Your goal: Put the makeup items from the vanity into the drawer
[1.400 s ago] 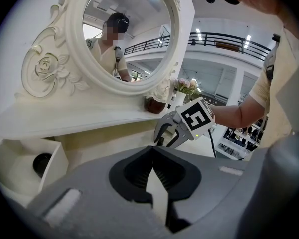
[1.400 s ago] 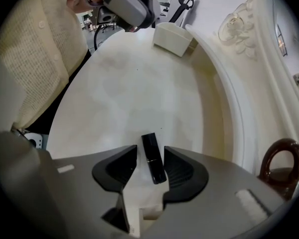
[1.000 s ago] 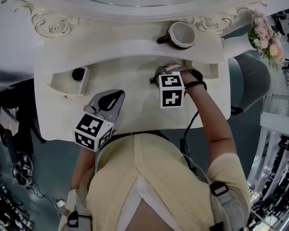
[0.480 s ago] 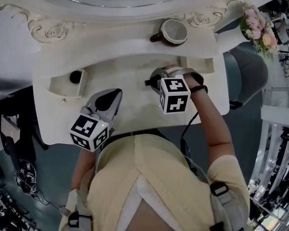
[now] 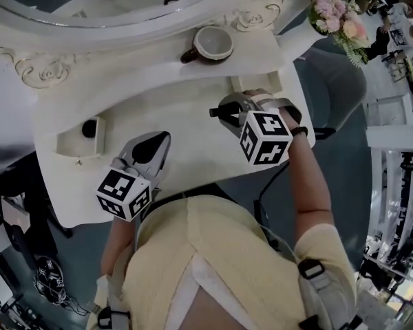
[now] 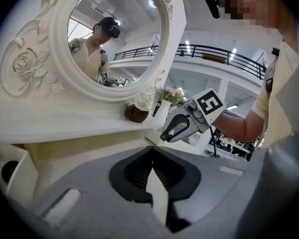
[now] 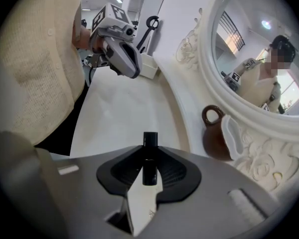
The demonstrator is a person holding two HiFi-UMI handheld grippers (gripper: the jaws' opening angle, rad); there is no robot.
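My right gripper [image 7: 149, 151] is shut on a slim black makeup tube [image 7: 149, 158], which stands upright between the jaws. In the head view it [image 5: 219, 111] hovers over the right half of the white vanity top [image 5: 186, 126]. My left gripper [image 5: 160, 141] is shut with nothing in it and rests low over the front middle of the top; its closed jaws [image 6: 152, 151] point at the mirror. An open drawer [image 5: 67, 143] at the vanity's left holds a round black item [image 5: 89, 128]. A second open compartment [image 5: 258, 82] lies just beyond the right gripper.
A brown mug [image 5: 210, 45] stands on the raised shelf under the oval mirror [image 6: 114, 34]. Pink flowers [image 5: 339, 16] sit at the far right. A grey chair [image 5: 330, 81] is beside the vanity's right end. The person's torso presses against the front edge.
The head view has swung, so the vanity now looks tilted. The right gripper, still holding the black tube, sits a little closer to the right compartment. The left gripper has kept its place.
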